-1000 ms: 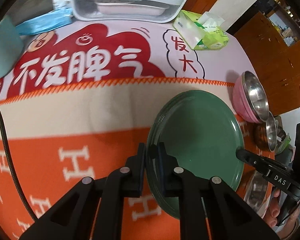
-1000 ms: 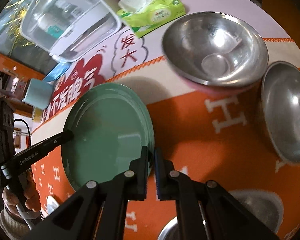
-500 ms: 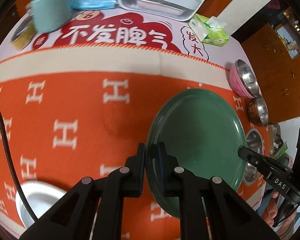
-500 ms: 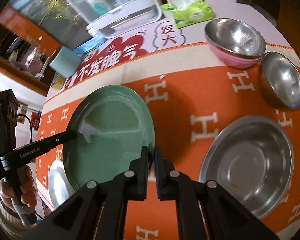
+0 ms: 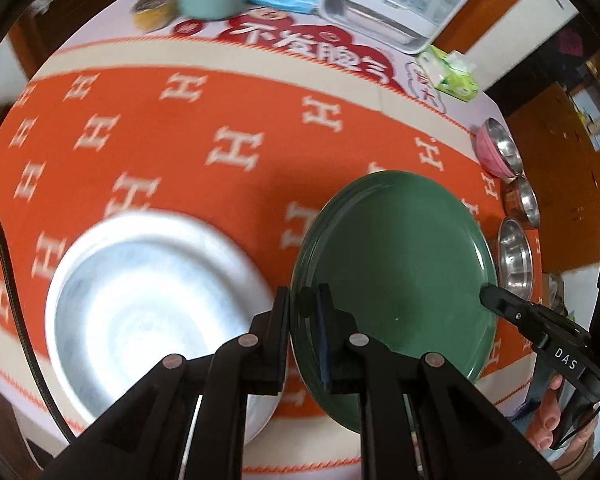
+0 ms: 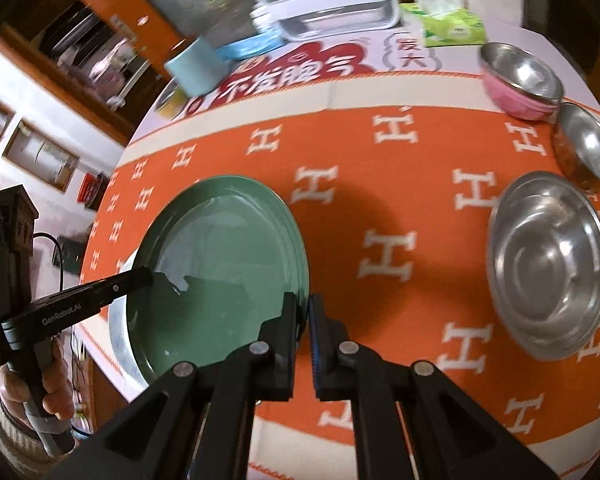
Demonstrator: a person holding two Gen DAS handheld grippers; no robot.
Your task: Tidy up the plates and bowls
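Two grippers hold a green plate (image 5: 396, 272) above the orange-clothed surface (image 5: 228, 128): the left gripper (image 5: 303, 312) has its jaws clamped on the plate's left rim at lower centre of its frame, while the right gripper (image 6: 302, 320) pinches the opposite rim. A large steel bowl (image 5: 156, 312) lies blurred at lower left; three smaller bowls (image 6: 548, 264) sit at right.
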